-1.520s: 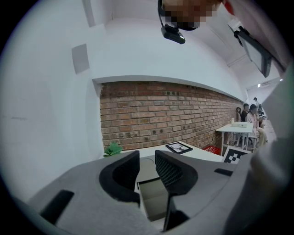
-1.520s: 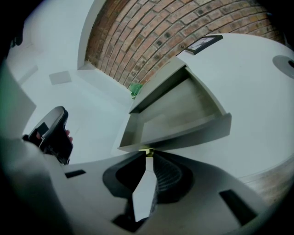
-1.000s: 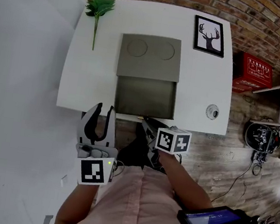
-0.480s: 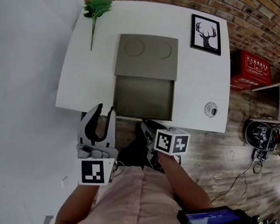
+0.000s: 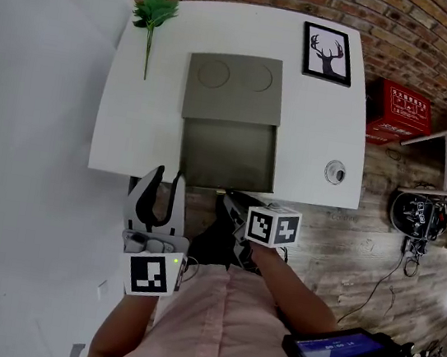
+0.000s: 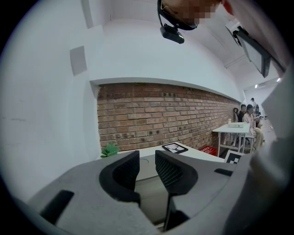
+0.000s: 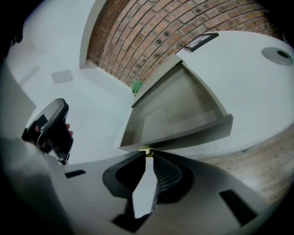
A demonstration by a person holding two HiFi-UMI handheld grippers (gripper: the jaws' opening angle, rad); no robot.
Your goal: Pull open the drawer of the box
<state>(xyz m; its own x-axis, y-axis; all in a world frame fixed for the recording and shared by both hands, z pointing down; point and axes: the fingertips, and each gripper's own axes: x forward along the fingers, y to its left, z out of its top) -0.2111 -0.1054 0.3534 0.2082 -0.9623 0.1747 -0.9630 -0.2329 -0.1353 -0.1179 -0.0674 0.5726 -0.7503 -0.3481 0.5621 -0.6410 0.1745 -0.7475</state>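
At the far left of the white table point(image 5: 138, 136), a green sprig point(image 5: 154, 12) lies clear of the work. Below it, off the near edge, the left tongs point(image 5: 167, 172) hang idle, their ribbed pads standing well apart with nothing between them; the left gripper view looks through that gap at the table and brick wall beyond, which suggests this hand is simply being kept out of the drawer's path. At centre sits the grey box point(image 5: 235, 88), its top marked with two circles, set square to the person so that a straight pull toward the body serves. Its drawer point(image 5: 229, 154) is drawn out toward the table's near edge and appears empty, so the task looks largely done. The right tongs point(image 5: 231, 195) meet the drawer's front from below the edge; in the right gripper view their tips point(image 7: 147, 155) are pinched narrow on a small yellowish pull point(image 7: 146, 150) at the middle of the drawer front, a central grip that would keep the drawer from skewing. Further right, a framed deer print point(image 5: 326, 52) lies flat near the wall and a small round fitting point(image 5: 335, 173) sits near the front edge, both apart from the box, with a red crate point(image 5: 400, 112) on the floor beyond.
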